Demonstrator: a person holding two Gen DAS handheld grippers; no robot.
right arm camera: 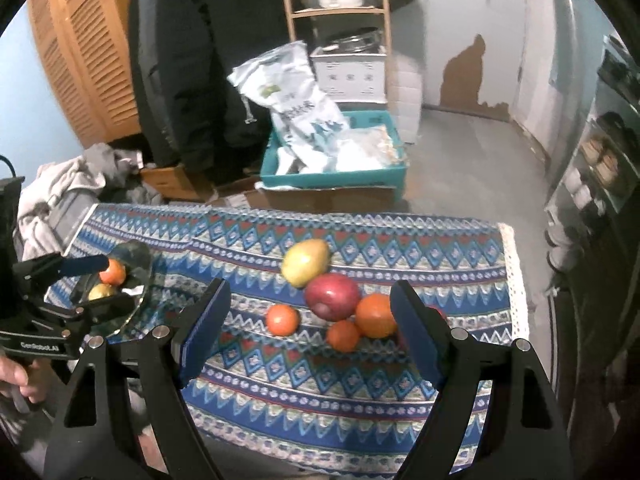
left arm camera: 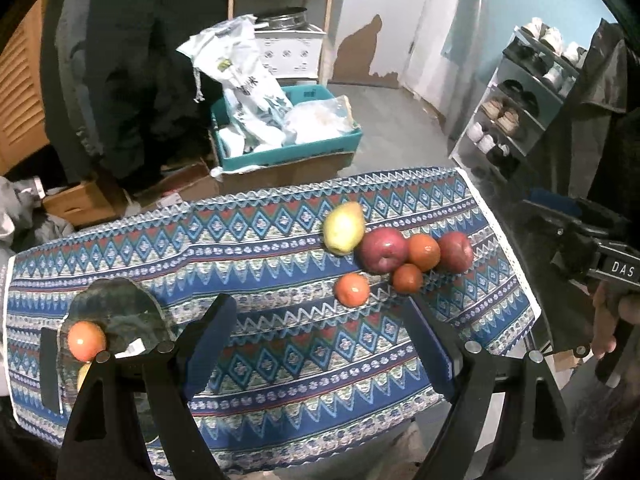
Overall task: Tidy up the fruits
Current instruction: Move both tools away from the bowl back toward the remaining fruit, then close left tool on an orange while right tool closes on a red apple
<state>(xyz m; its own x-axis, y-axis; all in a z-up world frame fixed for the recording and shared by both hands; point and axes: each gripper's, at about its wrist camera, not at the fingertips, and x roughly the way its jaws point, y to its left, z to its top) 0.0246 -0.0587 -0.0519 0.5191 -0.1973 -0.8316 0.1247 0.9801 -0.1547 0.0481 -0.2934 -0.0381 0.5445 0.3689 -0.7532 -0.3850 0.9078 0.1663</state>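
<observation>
The left gripper hangs over the patterned tablecloth with its jaws spread wide and nothing between them. The right gripper is likewise released, jaws apart and empty, tilted down over the same cloth.

Just beyond the right gripper lies a cluster of fruit: a yellow-green pear at the far side, touching a red apple, with a large orange beside the apple and a smaller orange in front of them. A third orange sits a little apart, to the left. A second red apple lies at the right end of the group, mostly hidden behind a finger in the right wrist view.

Toward the left end of the table sits a glass plate holding an orange and a yellowish fruit, well apart from the cluster.
</observation>
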